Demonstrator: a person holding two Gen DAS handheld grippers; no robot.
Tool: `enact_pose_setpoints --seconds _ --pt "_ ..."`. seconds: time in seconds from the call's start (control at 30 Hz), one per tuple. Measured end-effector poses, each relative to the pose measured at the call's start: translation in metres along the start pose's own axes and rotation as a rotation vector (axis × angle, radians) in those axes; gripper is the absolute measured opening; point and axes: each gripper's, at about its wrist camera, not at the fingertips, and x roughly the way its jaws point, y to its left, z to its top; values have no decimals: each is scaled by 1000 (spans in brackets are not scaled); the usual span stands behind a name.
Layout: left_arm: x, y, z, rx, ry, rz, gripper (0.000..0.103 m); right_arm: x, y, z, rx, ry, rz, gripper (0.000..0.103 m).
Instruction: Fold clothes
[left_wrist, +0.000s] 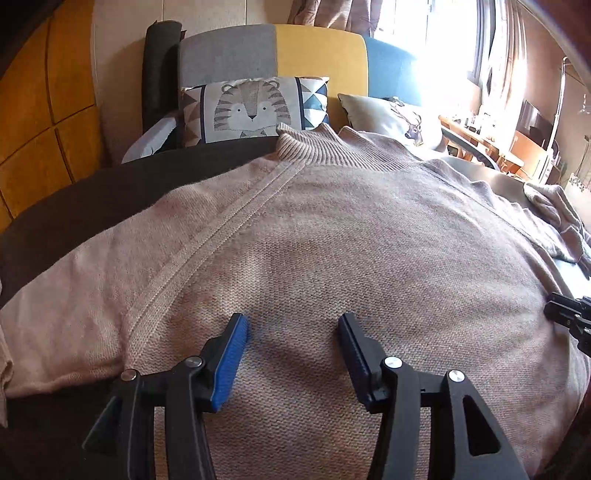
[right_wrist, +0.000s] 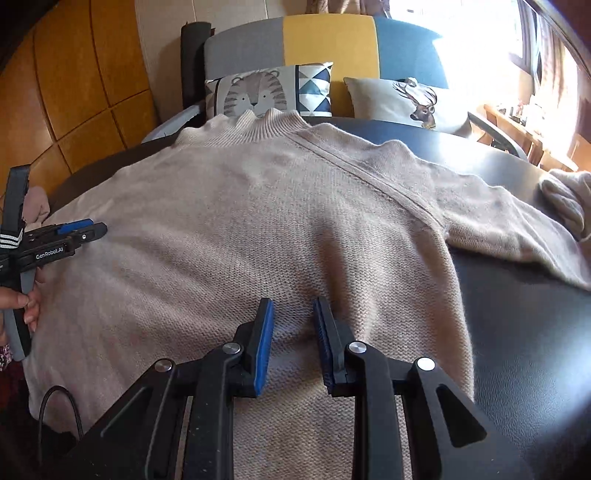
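"GenRobot.AI" stands in white on the black left gripper body

Beige knitted wool-like sweater: coarse, matt weave, ribbed collar, raised seams. Dark round table: smooth, faintly glossy. Black matt plastic left gripper and right gripper, ridged blue rubbery pads, shiny metal rivets. Printed woven cloth cushions. Orange-brown lacquered wooden wall panels, smooth.

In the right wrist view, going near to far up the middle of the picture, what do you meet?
right gripper → beige sweater → its ribbed collar → tiger cushion → grey, yellow and blue sofa back.
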Motion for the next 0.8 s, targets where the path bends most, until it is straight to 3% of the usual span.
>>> enact_pose_setpoints --seconds 0.13,0.23,0.37,0.5,0.63,0.73,0.8 --pt "0 -5 3 23 10 27 54 -19 15 2 49 -42 34 25" --pt "-10 -16 2 66 14 90 53 -35 43 1 -16 -55 95 25" --pt "-23 -33 -19 128 -10 103 53 -37 79 -12 -166 4 133 25" --pt "-31 -38 -36 183 -70 127 53 -24 80 -30 -203 74 115 25" --pt "-30 -18 -36 100 -54 62 56 -30 52 -32 -123 75 106 26" --pt "-25 -4 -35 32 -38 11 58 -34 26 -30 26 76 189 26" --pt "-24 -5 -35 29 -35 12 59 -37 13 -22 71 26 152 26"
